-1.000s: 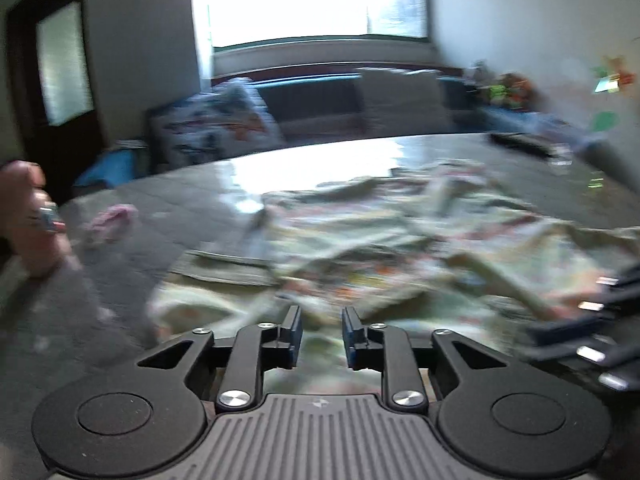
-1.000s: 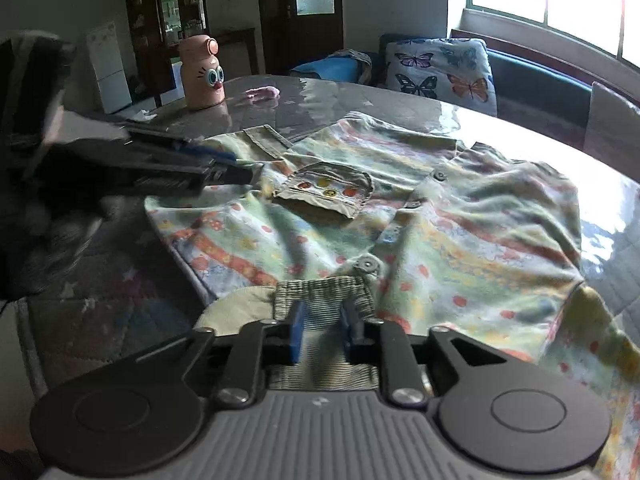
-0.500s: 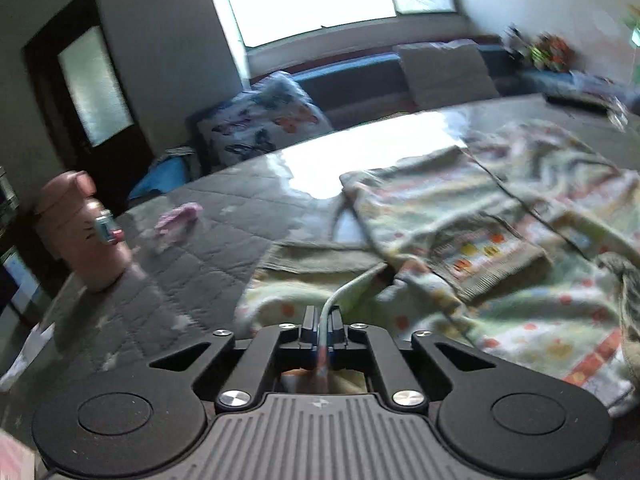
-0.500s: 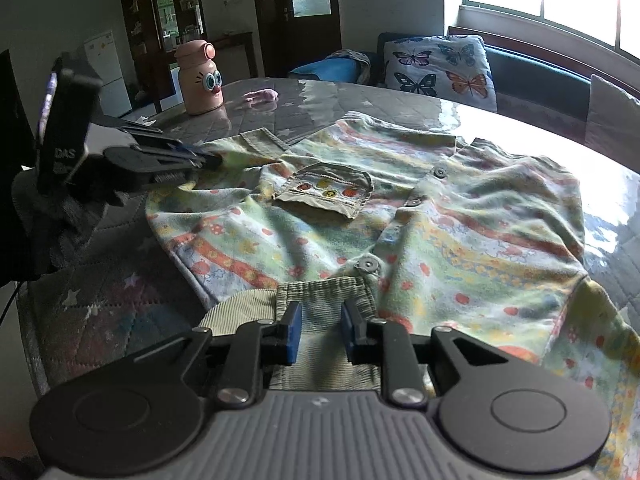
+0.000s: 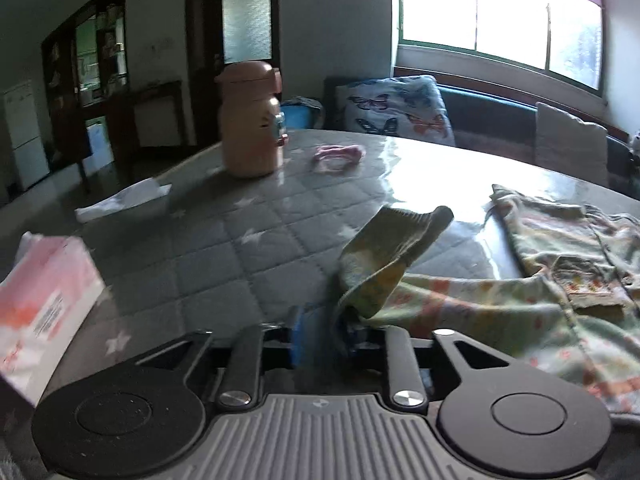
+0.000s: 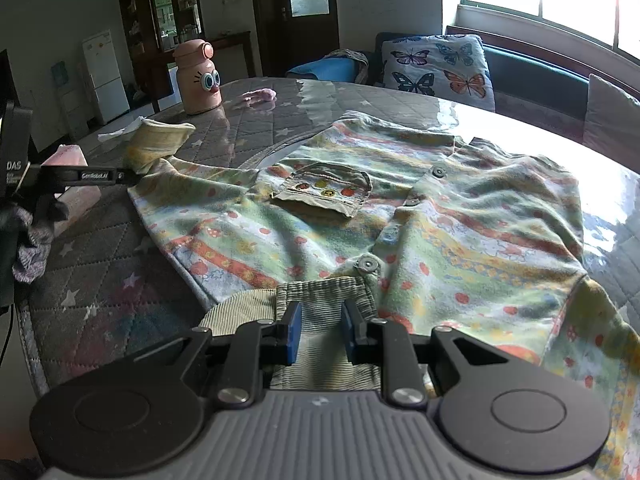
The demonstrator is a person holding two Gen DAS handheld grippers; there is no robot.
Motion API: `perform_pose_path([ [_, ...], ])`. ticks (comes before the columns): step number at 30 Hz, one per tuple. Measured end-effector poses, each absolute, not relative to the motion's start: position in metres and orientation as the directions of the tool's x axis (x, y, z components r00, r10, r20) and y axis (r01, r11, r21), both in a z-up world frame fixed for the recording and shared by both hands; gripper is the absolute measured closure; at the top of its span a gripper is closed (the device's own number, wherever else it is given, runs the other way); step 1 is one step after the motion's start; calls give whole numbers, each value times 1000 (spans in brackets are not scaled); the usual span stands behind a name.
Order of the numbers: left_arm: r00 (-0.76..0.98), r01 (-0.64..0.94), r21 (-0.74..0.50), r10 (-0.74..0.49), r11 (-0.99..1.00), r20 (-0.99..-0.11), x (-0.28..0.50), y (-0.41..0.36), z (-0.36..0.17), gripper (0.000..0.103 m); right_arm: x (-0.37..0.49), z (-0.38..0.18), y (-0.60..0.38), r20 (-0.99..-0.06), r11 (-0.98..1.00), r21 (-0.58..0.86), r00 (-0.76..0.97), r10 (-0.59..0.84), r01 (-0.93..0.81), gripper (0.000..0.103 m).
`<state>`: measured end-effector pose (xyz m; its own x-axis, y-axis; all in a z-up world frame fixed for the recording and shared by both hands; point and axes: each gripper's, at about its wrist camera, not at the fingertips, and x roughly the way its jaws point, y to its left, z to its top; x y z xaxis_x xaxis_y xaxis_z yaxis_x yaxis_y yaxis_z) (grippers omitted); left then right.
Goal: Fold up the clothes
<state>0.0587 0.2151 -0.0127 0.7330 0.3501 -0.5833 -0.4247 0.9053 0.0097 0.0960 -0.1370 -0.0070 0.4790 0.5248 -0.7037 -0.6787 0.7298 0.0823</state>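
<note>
Pastel green-and-yellow patterned button-up shirt (image 6: 420,216) with orange dots is spread flat on the grey quilted star-print tabletop (image 6: 104,280), ahead of the right jaws and off to the right of the left ones.

Going left to right in the left wrist view: a pink-and-white tissue box (image 5: 44,304) sits to the left of the jaws, a crumpled white tissue (image 5: 124,198) lies further out, and a peach cartoon-face bottle (image 5: 252,120) stands well ahead with a little pink fabric scrap (image 5: 338,154) just to its right. The left gripper (image 5: 320,332) has its blue-padded fingers apart, though the shirt's sleeve (image 5: 388,256) looks draped against the right-hand finger and sticks up out of it, cuff flopping over. Can't really tell if it's pinched or just resting there, it's blurry.

In the right wrist view, the left gripper comes in from the left edge at the sleeve end. The right gripper (image 6: 320,334) hovers over the shirt's ribbed olive corduroy collar (image 6: 320,300), jaws apart with the collar fabric sitting between them, not squeezed. A small corduroy chest pocket (image 6: 324,194) with coloured dots sits further ahead.
</note>
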Motion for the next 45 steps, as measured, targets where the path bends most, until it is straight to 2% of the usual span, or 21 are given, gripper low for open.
perform_pose_path([
  [4,724,-436,34,373,899,-580,59,216,-13,60,96,-7,-137,-705,730,83,478,524,-678,82],
  [8,722,-479,-27,376,878,-580,62,229,-8,49,96,-7,-137,-705,731,83,478,524,-678,82],
  [11,697,-533,-64,395,844,-598,62,241,-7,49,96,-7,-138,-706,730,83,477,523,-679,82],
  [17,636,-618,-55,459,784,-620,53,256,-11,50,96,-7,-138,-705,729,86,476,526,-679,82],
  [25,691,-540,-17,432,841,-579,61,235,0,50,96,-6,-138,-704,731,91,475,527,-676,80],
  [29,716,-458,11,377,889,-587,83,219,-1,50,95,-5,-138,-696,733,105,477,536,-672,66],
  [35,701,-421,99,393,902,-595,108,207,-14,49,86,4,-141,-669,732,95,501,549,-675,63],
  [37,696,-432,112,409,895,-590,109,210,-15,48,84,9,-153,-652,751,106,524,548,-652,59],
  [41,680,-455,130,438,881,-588,109,219,-16,48,83,14,-183,-625,805,130,582,520,-579,58],
  [45,671,-467,140,453,873,-587,107,223,-16,48,93,12,-228,-622,886,142,656,427,-442,58],
])
